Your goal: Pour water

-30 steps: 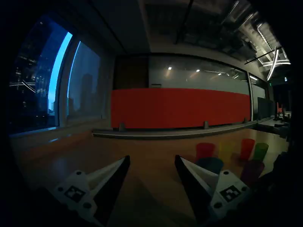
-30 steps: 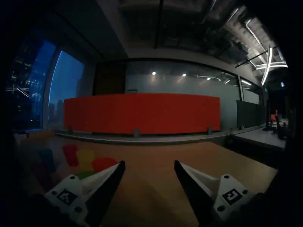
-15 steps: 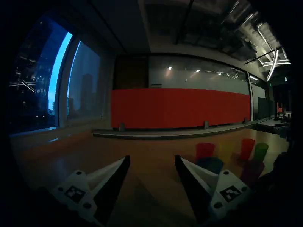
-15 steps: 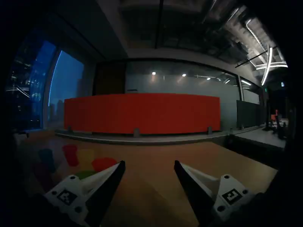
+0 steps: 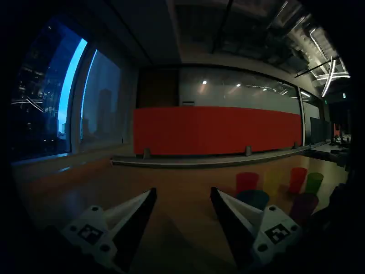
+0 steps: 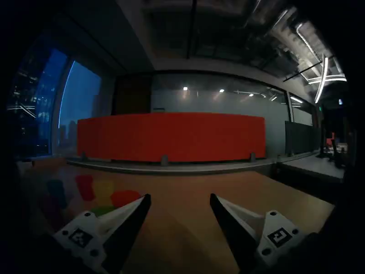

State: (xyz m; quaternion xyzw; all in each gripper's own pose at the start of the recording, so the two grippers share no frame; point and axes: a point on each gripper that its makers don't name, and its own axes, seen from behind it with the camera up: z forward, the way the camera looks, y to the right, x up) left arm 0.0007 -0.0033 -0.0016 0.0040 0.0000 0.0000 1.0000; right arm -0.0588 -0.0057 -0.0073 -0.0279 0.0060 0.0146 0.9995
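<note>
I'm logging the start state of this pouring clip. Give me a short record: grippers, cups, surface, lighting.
left gripper: open, holding nothing
right gripper: open, holding nothing
cups: coloured group standing on the table, none gripped; between the two grippers
table: wood
backdrop: red partition
lighting: dim; cup contents cannot be told

No text can be read; the fingers [image 5: 128,209] bear only black-and-white square markers [image 5: 89,233].
</note>
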